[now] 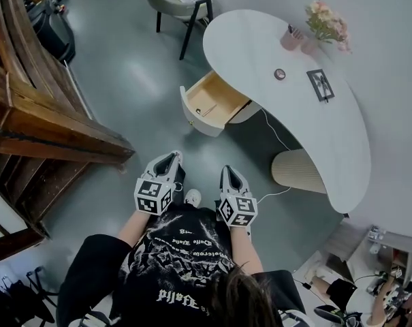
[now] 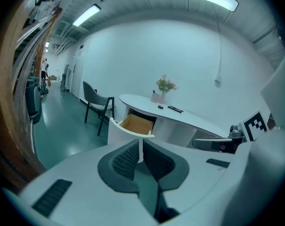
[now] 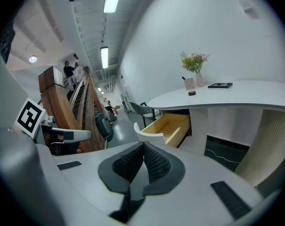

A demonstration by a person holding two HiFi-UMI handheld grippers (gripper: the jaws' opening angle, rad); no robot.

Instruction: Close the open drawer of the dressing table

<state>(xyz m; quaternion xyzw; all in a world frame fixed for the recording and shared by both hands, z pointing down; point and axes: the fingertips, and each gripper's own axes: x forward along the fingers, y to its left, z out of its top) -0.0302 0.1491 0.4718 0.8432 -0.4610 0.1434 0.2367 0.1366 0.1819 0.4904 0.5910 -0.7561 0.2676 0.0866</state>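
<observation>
We're on approach: left gripper and right gripper both pinched shut and empty, well apart from the white wood-lined drawer sticking out under the curved white dressing table's front edge; next we reach its front and push squarely.
</observation>
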